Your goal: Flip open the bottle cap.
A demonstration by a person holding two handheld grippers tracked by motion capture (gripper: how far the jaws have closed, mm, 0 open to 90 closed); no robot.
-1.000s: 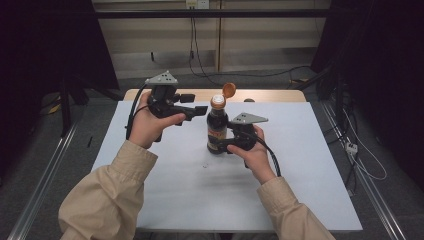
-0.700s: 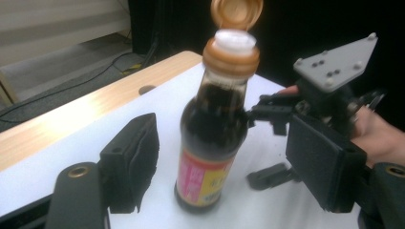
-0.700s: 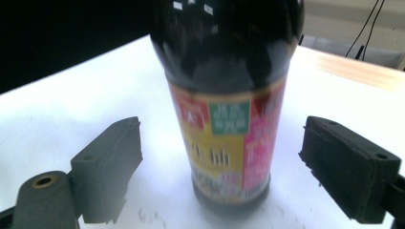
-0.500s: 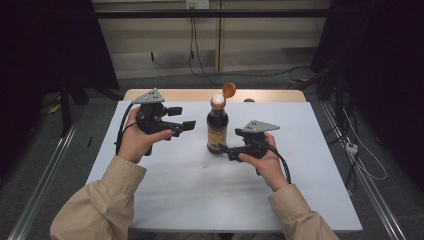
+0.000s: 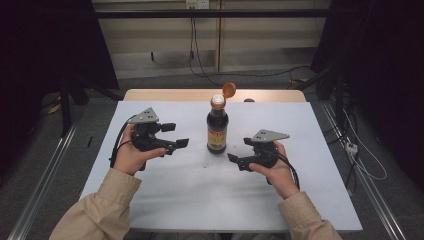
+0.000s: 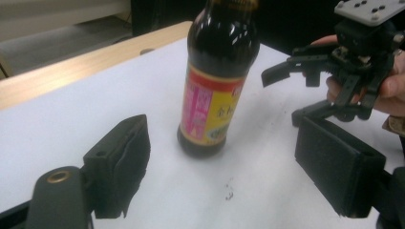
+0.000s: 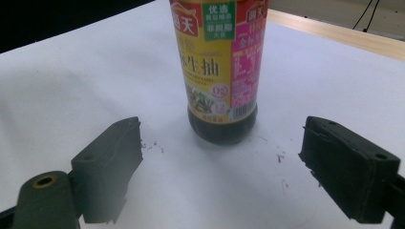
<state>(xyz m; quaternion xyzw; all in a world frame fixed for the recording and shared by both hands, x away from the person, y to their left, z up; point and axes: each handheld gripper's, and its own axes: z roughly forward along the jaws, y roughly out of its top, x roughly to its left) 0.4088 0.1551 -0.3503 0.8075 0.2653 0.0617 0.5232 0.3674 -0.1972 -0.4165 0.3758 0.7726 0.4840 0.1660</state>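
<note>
With both tools spread wide, nothing clamped right now. Dark sauce bottle [image 5: 217, 131] upright on the white table [image 5: 165, 200], about mid-table toward the far edge, orange flip cap [image 5: 229, 90] hinged open and tipped back off the neck. Left gripper [image 5: 175, 135] just left of the bottle, jaws apart, aimed at it, not touching. Right gripper [image 5: 240, 152] on the other side, near the bottle's base, jaws also wide apart and clear of the glass. Same story up close: bottle [image 6: 215, 90] between the black pads [image 6: 119, 167] but farther off, yellow and pink label [image 7: 219, 52] facing the right gripper view. Few dark specks on the tabletop by the base.
</note>
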